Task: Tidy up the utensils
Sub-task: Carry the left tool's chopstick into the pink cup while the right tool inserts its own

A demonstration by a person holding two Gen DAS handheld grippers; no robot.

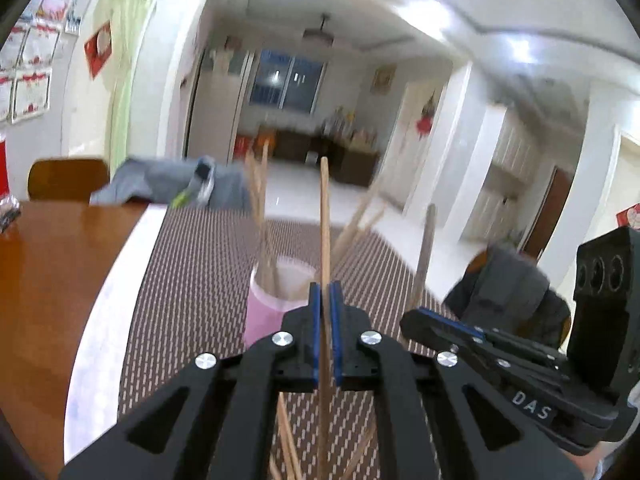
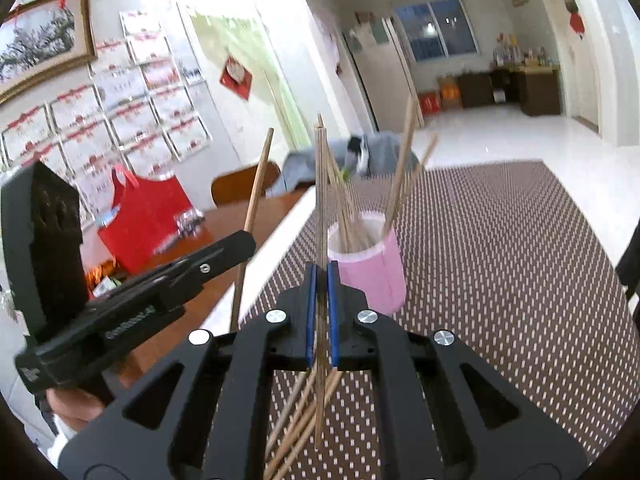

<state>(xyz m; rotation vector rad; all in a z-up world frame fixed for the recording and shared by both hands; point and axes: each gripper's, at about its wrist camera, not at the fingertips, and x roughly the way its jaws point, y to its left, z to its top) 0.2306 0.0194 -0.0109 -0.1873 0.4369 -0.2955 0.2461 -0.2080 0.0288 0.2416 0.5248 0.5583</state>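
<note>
A pink cup (image 1: pixel 266 306) (image 2: pixel 370 270) stands on the patterned mat and holds several wooden chopsticks (image 1: pixel 258 216) (image 2: pixel 402 176). My left gripper (image 1: pixel 325 292) is shut on one upright chopstick (image 1: pixel 325 216), just in front of the cup. It also shows at the left of the right wrist view (image 2: pixel 240 246), holding its chopstick (image 2: pixel 258 188). My right gripper (image 2: pixel 321 276) is shut on one upright chopstick (image 2: pixel 320 184), near the cup. It shows at the right of the left wrist view (image 1: pixel 416 320) with its chopstick (image 1: pixel 426 248). Several loose chopsticks (image 2: pixel 304 420) (image 1: pixel 288 440) lie on the mat below the grippers.
The brown dotted mat (image 2: pixel 500 260) (image 1: pixel 200 280) covers a wooden table (image 1: pixel 52 264). A red bag (image 2: pixel 146 220) sits on the table at the left. Grey clothing (image 1: pixel 180 184) (image 2: pixel 376 152) lies at the far edge, beside a chair back (image 1: pixel 68 180).
</note>
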